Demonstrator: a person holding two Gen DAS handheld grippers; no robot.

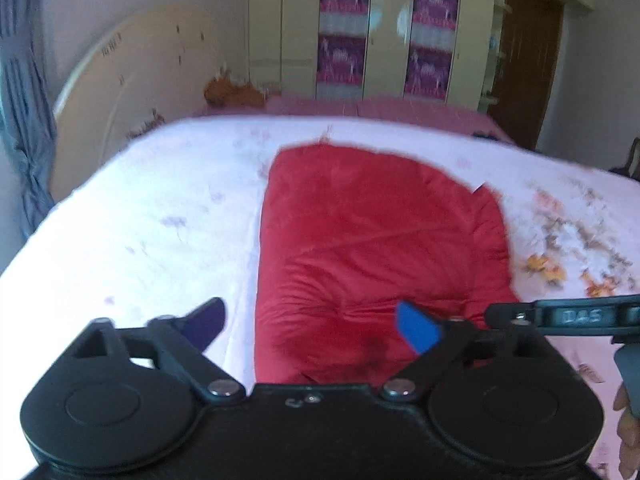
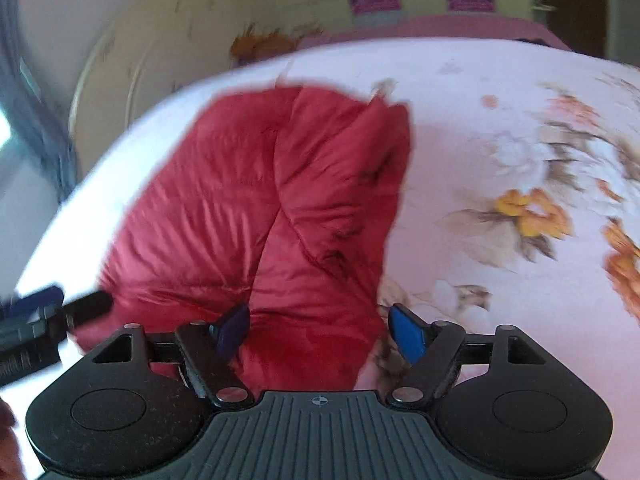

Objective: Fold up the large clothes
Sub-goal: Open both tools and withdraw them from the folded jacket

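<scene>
Left gripper [image 1: 316,326] jaws wide, empty; right gripper [image 2: 320,330] jaws wide, nothing gripped, above puffy quilted red jacket [image 2: 272,208], folded on floral bedsheet [image 2: 500,152], flowers 3 o'clock.

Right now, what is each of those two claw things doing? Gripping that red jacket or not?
Left gripper: open, holding nothing, above the red jacket.
Right gripper: open, jacket between its fingers, not gripped.

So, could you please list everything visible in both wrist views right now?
red padded jacket: one, red, folded in a bundle on the bed
bed sheet: one, pale pink with a flower print, over the bed
headboard: one, beige, far left
wardrobe: one, cream with purple panels, at the back
door: one, brown, far right
curtain: one, grey-blue, left edge
left gripper: one, black, blue fingers open above jacket's near edge
right gripper: one, black, fingers open
</scene>
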